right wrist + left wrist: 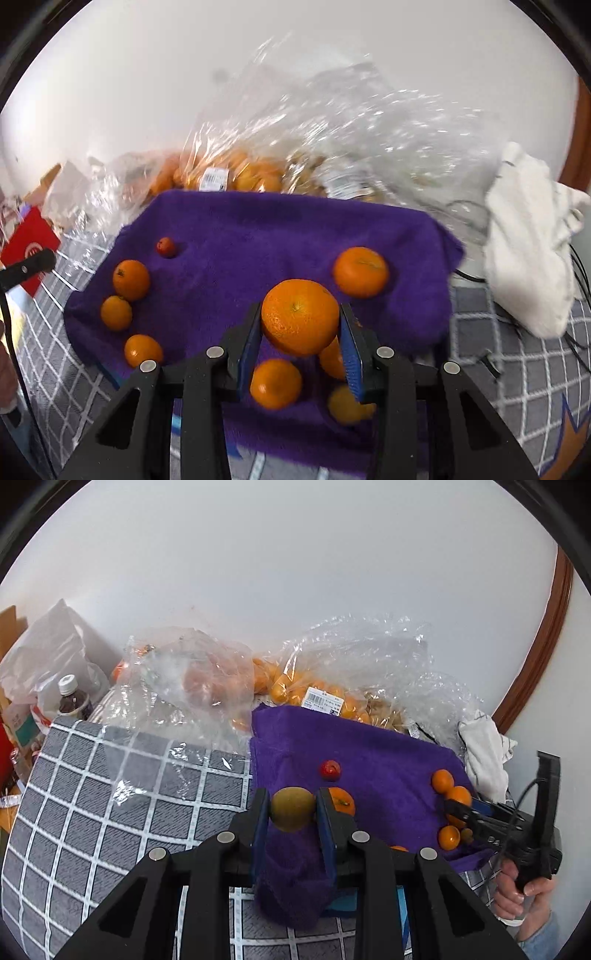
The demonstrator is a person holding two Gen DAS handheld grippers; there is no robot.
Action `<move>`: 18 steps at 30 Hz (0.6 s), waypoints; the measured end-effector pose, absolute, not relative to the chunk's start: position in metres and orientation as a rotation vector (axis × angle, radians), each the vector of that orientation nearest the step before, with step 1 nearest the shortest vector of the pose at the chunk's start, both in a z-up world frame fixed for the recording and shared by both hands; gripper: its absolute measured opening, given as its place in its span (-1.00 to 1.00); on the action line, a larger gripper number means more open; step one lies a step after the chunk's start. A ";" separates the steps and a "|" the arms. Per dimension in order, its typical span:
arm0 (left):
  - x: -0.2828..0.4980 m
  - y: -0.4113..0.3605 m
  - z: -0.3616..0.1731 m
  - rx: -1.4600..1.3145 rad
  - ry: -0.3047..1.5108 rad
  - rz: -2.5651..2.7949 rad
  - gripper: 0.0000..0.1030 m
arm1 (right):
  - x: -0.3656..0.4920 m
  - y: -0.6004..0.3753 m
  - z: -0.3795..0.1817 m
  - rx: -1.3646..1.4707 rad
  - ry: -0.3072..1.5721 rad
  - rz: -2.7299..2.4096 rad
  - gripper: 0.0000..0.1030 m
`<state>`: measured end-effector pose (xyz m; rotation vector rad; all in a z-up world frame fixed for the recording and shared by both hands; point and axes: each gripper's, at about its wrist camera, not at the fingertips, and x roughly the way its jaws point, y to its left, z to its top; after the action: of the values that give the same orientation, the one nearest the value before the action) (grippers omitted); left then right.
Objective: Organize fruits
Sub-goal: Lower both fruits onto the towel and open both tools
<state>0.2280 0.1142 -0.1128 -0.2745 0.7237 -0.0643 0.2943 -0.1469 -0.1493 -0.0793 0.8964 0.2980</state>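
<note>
Kiwi (291,808) left; orange (300,316) right

The towel (258,229) is deep purple. On it lie bright orange mandarins (361,272), and toward its far left corner sits a small red fruit (165,246). The left tool (291,808), black with blue pads, pinches an olive-green, brownish fruit (292,809); the right tool (300,325), in the same black and blue, grips a large orange (300,316). Beneath the towel, the cloth (110,794) is grey with a white grid. Behind the towel, clear bags (332,686) show orange fruit and a white label. Right of the towel lies a white rag (528,251).
</note>
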 end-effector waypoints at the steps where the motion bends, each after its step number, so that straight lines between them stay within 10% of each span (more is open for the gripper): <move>1: 0.232 0.113 -0.114 -0.272 0.732 -0.076 -0.53 | 0.296 -0.144 -0.153 -0.089 0.904 0.300 -0.22; 18: 0.302 0.042 -0.136 -0.187 0.840 -0.201 -0.52 | 0.275 -0.185 -0.132 -0.069 0.842 0.218 0.19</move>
<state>0.3021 0.0417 -0.1362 -0.1874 0.8395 -0.2012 0.2748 -0.1851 -0.1322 -0.0687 0.8416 0.2178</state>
